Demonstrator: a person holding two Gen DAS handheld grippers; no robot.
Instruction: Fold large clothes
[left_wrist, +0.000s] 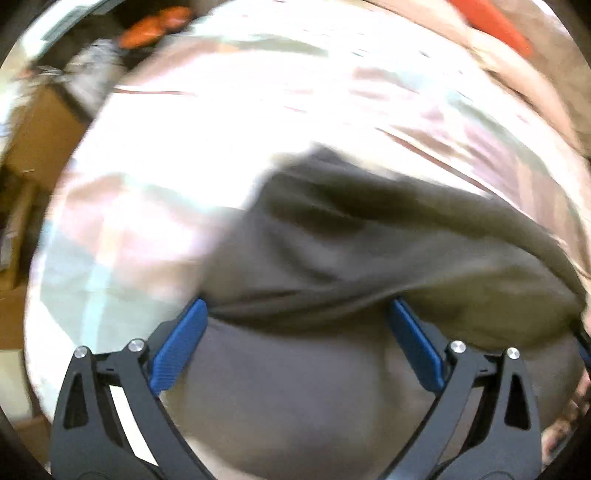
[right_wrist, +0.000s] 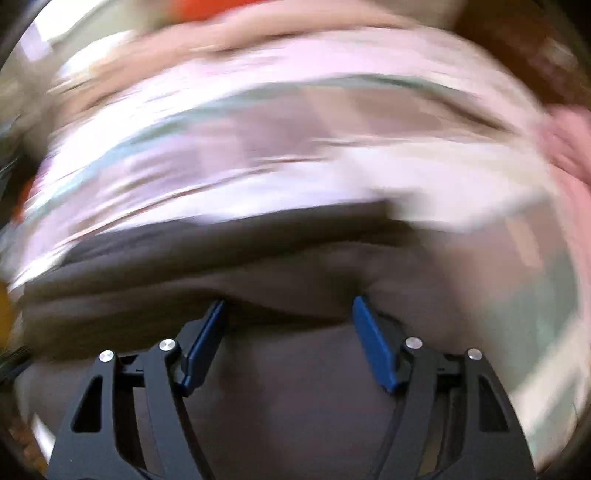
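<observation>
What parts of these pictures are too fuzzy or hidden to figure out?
- Left wrist view: the dark garment is smeared; its type is unclear, and its bottom is cut off.
- Right wrist view: the patterned bedsheet is streaked, its pattern unreadable.
- Both views: the orange things are too blurred to name.

Soft matt cloth, dark grey-brown garment (left_wrist: 332, 251), folds across the middle. Thin patterned bed sheet (left_wrist: 177, 140) in pale pink and green behind it, cloth too. Matt black arms on left claw (left_wrist: 297, 314) and right claw (right_wrist: 288, 308), ribbed blue pads (left_wrist: 179, 347), shiny metal rivets (left_wrist: 458, 346).
</observation>
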